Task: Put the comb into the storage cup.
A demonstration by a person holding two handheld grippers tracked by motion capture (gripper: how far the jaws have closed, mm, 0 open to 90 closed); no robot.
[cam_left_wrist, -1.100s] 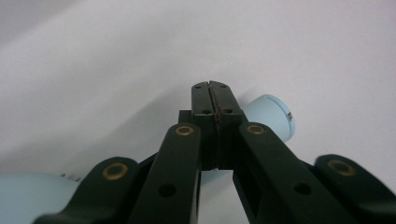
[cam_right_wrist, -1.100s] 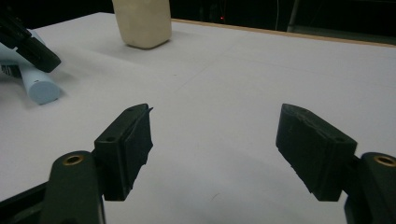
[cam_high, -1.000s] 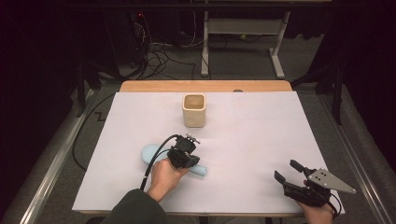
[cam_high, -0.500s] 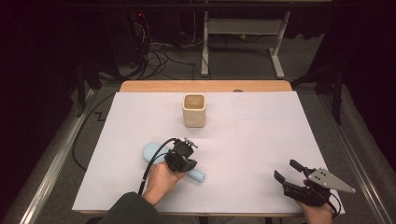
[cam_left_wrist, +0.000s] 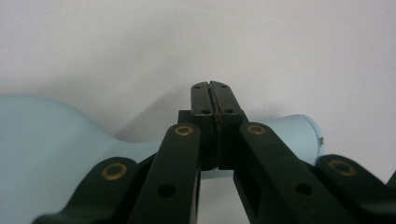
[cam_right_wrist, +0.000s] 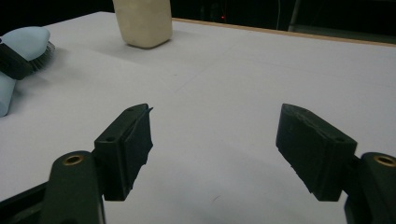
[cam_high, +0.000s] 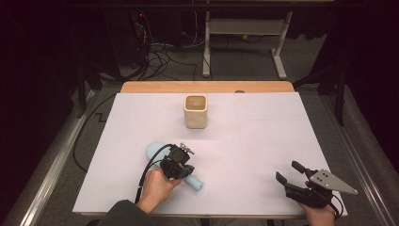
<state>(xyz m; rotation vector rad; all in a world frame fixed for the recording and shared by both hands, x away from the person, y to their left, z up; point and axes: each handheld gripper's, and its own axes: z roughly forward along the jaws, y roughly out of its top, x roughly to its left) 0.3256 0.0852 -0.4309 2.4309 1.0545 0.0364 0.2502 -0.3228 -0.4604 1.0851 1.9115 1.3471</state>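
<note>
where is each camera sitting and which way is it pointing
High view: above the person's side, facing forward and down on the table; both forearms, left hand-held gripper, right hand-held gripper.
Left gripper view: rides that gripper, jaws together over the light blue brush.
Right gripper view: low, facing across the table, jaws apart.
Shared: high and right gripper views both show the beige cup and brush.

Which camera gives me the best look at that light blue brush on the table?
The left gripper view: the light blue brush lies close, its wide body and narrow handle clear beyond the shut left gripper. The high view shows it small, partly under the hand; the right gripper view catches one end with bristles.
</note>
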